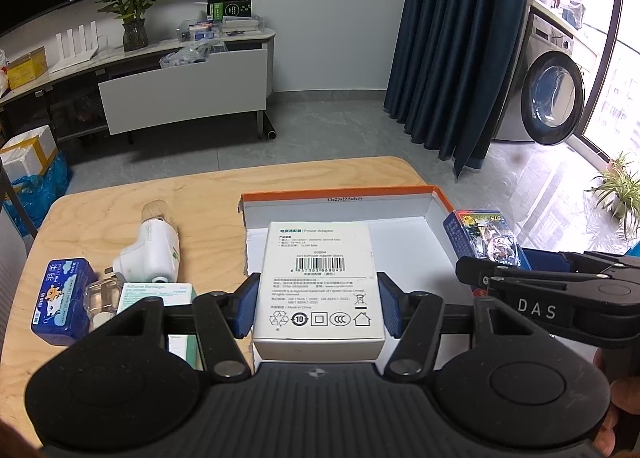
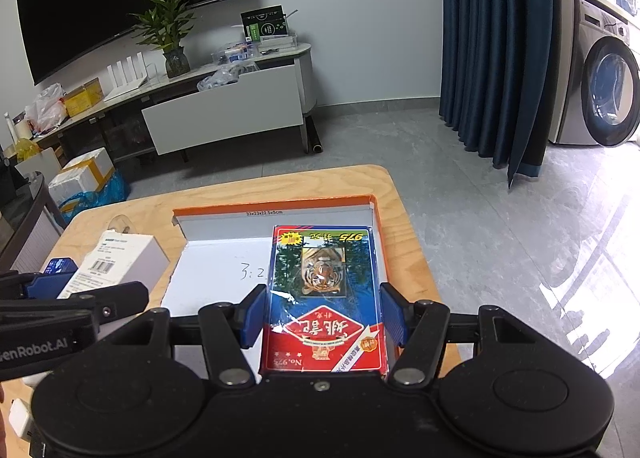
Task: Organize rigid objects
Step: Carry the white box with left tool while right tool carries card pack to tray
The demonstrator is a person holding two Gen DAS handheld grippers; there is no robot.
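Note:
My left gripper [image 1: 318, 308] is shut on a white power adapter box [image 1: 318, 282], held over the near left part of the orange-rimmed white tray [image 1: 340, 193]. My right gripper [image 2: 322, 312] is shut on a blue and red playing-card box [image 2: 324, 298] with a tiger picture, held over the tray's right side [image 2: 280, 205]. In the left wrist view the card box [image 1: 486, 238] and right gripper [image 1: 532, 286] show at the right. In the right wrist view the adapter box [image 2: 116, 262] shows at the left.
On the wooden table [image 1: 120, 202] left of the tray lie a white plug-in device with a clear bulb [image 1: 150, 246], a blue box [image 1: 62, 298], a small clear jar [image 1: 102, 298] and a pale green bandage box [image 1: 160, 294]. Floor, TV stand and curtain lie beyond.

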